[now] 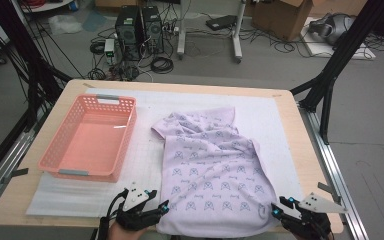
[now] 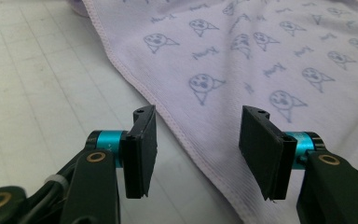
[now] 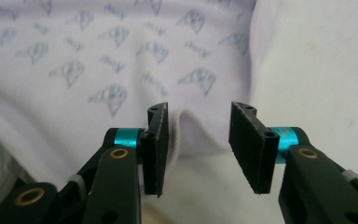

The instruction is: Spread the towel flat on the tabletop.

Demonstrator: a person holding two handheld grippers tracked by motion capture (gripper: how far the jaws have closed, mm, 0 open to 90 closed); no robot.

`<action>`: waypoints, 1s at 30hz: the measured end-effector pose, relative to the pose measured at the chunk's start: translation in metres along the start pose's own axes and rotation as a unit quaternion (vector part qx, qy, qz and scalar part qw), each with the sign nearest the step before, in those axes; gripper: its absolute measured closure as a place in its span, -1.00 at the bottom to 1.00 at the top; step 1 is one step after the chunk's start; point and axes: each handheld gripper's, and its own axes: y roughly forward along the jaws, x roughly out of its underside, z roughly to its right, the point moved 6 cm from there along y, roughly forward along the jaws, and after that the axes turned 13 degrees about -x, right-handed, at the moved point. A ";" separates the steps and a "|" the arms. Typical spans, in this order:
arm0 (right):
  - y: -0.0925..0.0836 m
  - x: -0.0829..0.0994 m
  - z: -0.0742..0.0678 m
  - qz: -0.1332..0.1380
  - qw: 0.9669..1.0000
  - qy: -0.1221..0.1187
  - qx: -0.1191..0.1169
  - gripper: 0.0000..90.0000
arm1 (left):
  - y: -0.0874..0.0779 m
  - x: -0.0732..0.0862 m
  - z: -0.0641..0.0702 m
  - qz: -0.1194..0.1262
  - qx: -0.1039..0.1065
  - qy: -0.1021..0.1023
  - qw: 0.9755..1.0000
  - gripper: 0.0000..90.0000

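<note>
We hold a black two-jaw gripper in each hand at the near edge of a pale wooden table (image 1: 300,150) covered by a white gridded mat (image 1: 145,155). A pale lilac cotton garment printed with small blue cartoon faces (image 1: 210,175) lies flat on the mat, right of centre. Its long axis runs from the near edge toward the far side, leaning slightly left as it goes. Its wide straight hem lies nearest us, and its rumpled narrower end points away.

Our left gripper (image 1: 162,207) sits at the near left corner of the garment. In the left gripper view (image 2: 196,149) its jaws stand spread, and the stitched side edge of the cloth runs diagonally between them without either pad pressing on it. Our right gripper (image 1: 279,209) sits at the near right corner. In the right gripper view (image 3: 198,149) its jaws are also spread, with a small fold of the hem lying in the gap and not pinched.

To the left of the garment, apart from it, stands an empty salmon-pink perforated plastic basket with grey handles (image 1: 55,155). Bare mat lies between basket and garment, along the far side, and to the right of the cloth. Beyond the table's far edge we see grey floor with cables and black computer towers (image 1: 139,30).
</note>
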 end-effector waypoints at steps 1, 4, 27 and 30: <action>-0.001 -0.004 0.002 0.009 1.000 0.003 0.001 0.24 | 0.002 -0.002 -0.002 0.002 0.002 -0.004 1.000 0.03; -0.007 -0.014 0.008 0.033 0.999 0.002 0.008 0.19 | 0.008 -0.009 -0.008 0.004 0.005 -0.013 1.000 0.00; 0.049 -0.010 0.035 -0.047 0.998 0.014 -0.025 0.93 | 0.026 -0.010 0.001 -0.025 0.001 0.050 0.998 0.92; 0.043 -0.007 0.023 -0.054 0.997 0.001 -0.046 0.93 | 0.011 -0.005 -0.001 -0.026 0.019 0.036 0.999 0.92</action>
